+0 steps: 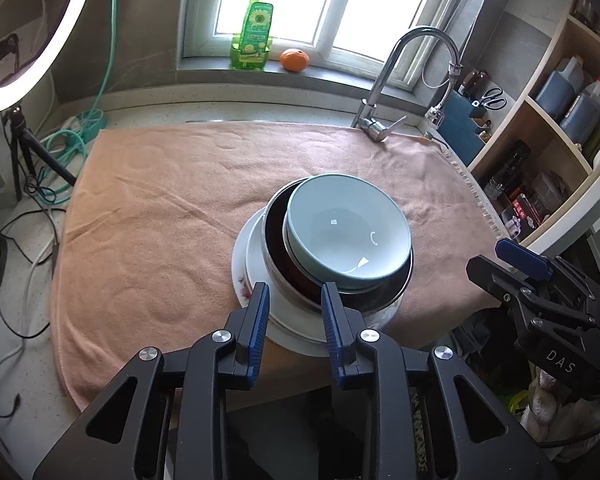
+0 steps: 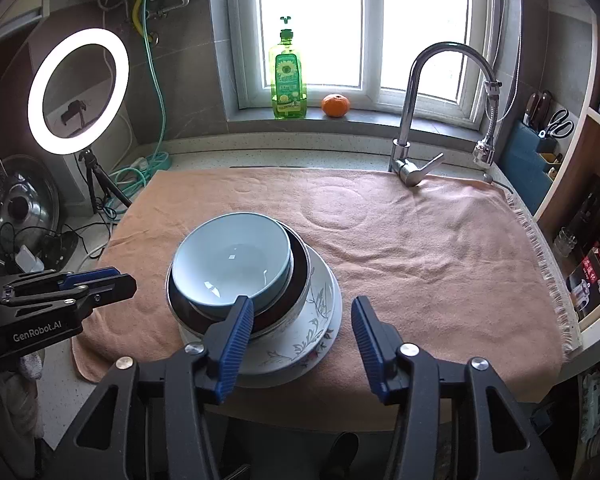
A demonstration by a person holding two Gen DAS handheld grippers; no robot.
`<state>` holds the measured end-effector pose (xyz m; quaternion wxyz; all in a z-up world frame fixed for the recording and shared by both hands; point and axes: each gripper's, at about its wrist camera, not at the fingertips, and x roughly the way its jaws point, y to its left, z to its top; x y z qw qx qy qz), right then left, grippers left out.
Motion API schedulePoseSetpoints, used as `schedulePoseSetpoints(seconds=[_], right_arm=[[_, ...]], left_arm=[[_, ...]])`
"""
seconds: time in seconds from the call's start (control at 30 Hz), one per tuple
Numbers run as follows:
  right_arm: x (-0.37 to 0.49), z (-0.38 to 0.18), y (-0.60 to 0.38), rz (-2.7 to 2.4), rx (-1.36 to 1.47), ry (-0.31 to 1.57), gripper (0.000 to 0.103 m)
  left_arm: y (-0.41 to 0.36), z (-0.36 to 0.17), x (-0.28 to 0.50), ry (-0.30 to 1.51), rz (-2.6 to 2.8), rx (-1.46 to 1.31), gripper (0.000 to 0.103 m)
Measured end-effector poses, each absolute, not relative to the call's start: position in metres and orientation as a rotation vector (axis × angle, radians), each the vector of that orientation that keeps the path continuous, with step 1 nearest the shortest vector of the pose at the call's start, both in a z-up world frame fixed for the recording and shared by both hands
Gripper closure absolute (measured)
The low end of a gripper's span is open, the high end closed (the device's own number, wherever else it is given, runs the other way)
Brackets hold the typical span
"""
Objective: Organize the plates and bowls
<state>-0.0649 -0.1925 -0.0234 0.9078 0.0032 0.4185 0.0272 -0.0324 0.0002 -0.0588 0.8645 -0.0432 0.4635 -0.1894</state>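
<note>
- Nearest, the left gripper (image 1: 295, 304) has its jaws parted narrowly and empty, just short of the stack; the right gripper (image 2: 302, 324) gapes wider, also holding nothing.
- Stacking looks finished: pale blue bowl (image 2: 231, 262) nested inside dark steel bowl (image 2: 296, 280), on floral plates (image 2: 316, 320), on the peach towel (image 2: 420, 248).
- Nothing else loose.

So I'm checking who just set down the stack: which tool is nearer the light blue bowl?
Left, narrowly. The left tool sits open at the light blue bowl's near rim; the right tool is open too, offset toward the floral plate.
</note>
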Motion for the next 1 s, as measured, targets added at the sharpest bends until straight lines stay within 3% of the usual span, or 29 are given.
schedulePoseSetpoints(seconds=[0.1, 0.13, 0.4, 1.0], right_arm=[[-0.070, -0.024, -0.190, 0.046, 0.006, 0.859, 0.041], [-0.071, -0.024, -0.190, 0.043, 0.007, 0.857, 0.037], [-0.073, -0.024, -0.195, 0.019, 0.036, 0.854, 0.034], [-0.073, -0.025, -0.203, -0.014, 0.064, 0.857, 0.033]], left_arm=[[0.002, -0.058, -0.038, 0.965, -0.389, -0.098, 0.058], [0.003, -0.058, -0.039, 0.962, -0.385, -0.100, 0.058], [0.004, -0.056, -0.042, 0.954, -0.376, -0.090, 0.053], [-0.002, -0.060, -0.042, 0.983, -0.367, -0.079, 0.052]])
